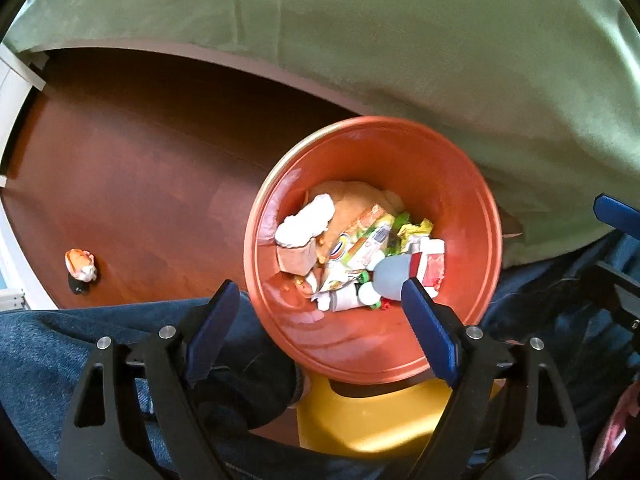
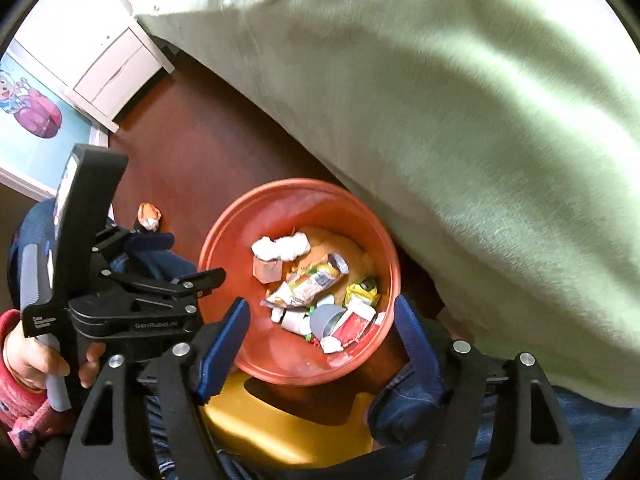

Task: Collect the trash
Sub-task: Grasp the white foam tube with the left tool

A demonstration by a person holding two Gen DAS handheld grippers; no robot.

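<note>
An orange-red bin [image 1: 460, 184] stands on the brown floor and holds several pieces of trash: white crumpled paper [image 1: 306, 220], wrappers, a grey cup [image 1: 390, 274]. It also shows in the right wrist view [image 2: 236, 232]. A crumpled orange-and-white scrap [image 1: 81, 265] lies on the floor left of the bin; it also shows in the right wrist view [image 2: 149, 213]. My left gripper [image 1: 320, 316] is open and empty above the bin's near rim. My right gripper [image 2: 322, 324] is open and empty over the bin. The left gripper's body [image 2: 120, 300] shows at left in the right wrist view.
A green bedspread [image 1: 400, 40] hangs over the far side, right behind the bin. A yellow stool [image 1: 372, 416] sits below the bin's near edge. The person's jeans-clad legs [image 1: 80, 340] flank it. A white cabinet [image 2: 108, 68] stands at far left.
</note>
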